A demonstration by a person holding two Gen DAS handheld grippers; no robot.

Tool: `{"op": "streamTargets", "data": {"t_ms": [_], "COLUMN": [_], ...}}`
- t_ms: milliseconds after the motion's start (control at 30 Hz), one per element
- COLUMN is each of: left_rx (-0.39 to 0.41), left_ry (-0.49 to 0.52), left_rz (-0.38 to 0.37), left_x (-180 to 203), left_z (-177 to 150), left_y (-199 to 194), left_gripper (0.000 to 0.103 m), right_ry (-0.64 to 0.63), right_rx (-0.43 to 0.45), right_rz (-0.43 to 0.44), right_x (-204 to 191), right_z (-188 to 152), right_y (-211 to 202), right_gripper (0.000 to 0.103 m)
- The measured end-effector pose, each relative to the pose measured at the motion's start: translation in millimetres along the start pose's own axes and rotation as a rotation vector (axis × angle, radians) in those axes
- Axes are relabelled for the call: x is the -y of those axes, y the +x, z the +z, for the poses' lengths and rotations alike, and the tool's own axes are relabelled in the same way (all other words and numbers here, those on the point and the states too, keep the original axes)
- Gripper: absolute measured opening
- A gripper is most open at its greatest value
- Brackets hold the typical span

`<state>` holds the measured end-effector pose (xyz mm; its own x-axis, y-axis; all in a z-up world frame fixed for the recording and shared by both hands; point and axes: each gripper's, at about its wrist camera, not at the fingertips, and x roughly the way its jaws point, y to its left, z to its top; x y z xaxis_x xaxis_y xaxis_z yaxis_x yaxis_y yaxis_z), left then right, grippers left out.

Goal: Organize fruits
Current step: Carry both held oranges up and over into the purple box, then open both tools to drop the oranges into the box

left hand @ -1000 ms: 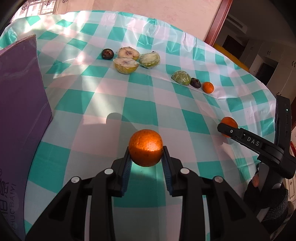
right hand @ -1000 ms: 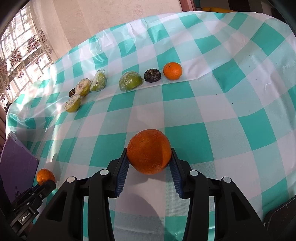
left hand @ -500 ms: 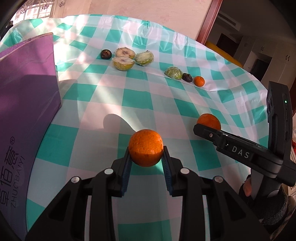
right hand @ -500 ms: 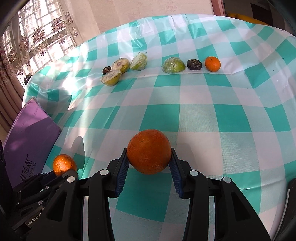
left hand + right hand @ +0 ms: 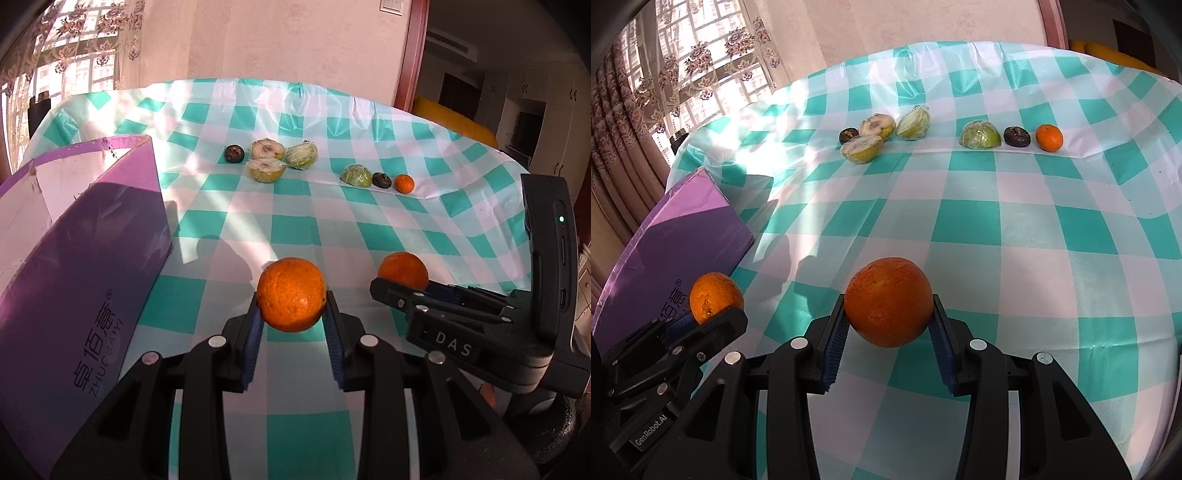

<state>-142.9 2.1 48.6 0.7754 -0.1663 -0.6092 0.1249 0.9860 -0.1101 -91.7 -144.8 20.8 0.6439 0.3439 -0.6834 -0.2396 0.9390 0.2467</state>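
My left gripper (image 5: 291, 317) is shut on an orange (image 5: 291, 293) and holds it above the checked tablecloth. My right gripper (image 5: 888, 325) is shut on a second, larger orange (image 5: 888, 301), also held off the table. The two grippers are side by side: the right gripper with its orange (image 5: 403, 270) shows at the right of the left wrist view, and the left gripper's orange (image 5: 716, 295) shows at the lower left of the right wrist view. Far across the table lie a small tangerine (image 5: 1049, 137), two dark fruits (image 5: 1016, 136) and several wrapped cut fruit halves (image 5: 980, 136).
A purple box (image 5: 70, 280) stands at the left, close to my left gripper, with its white inside (image 5: 55, 177) showing. It also shows in the right wrist view (image 5: 676, 236). The round table (image 5: 1052, 240) is covered with a green and white checked cloth. A window with curtains is behind.
Both grippers have pulled back and tilted up with their oranges, so the far fruits look smaller and the wall and window have come into view. The grippers have drawn closer together.
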Motion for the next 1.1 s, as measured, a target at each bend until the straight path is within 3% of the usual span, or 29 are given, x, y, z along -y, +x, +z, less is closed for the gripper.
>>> {"op": "streamTargets", "data": {"t_ms": [200, 367, 500, 633, 833, 1100], "left_rx": [0.092, 0.167, 0.242, 0.295, 0.252, 0.137], "left_ry": [0.019, 0.005, -0.037, -0.102, -0.242, -0.233], "left_rz": [0.060, 0.097, 0.152, 0.256, 0.351, 0.482], "left_x": [-8, -25, -50, -86, -155, -200], "left_z": [10, 18, 29, 36, 31, 12], "left_y": [-49, -93, -130, -154, -165, -163], "left_gripper": [0.032, 0.032, 0.032, 0.033, 0.033, 0.033], "right_ry": [-0.072, -0.200, -0.265, -0.313, -0.373, -0.480], "right_rx": [0.061, 0.186, 0.242, 0.254, 0.231, 0.184], "right_rz": [0.033, 0.082, 0.137, 0.178, 0.232, 0.261], "right_x": [-29, -67, -94, -117, -158, -234], "right_z": [-1, 3, 5, 4, 9, 20], "right_y": [-15, -46, -65, -70, -63, -40], "right_gripper": [0.043, 0.043, 0.043, 0.043, 0.043, 0.043]}}
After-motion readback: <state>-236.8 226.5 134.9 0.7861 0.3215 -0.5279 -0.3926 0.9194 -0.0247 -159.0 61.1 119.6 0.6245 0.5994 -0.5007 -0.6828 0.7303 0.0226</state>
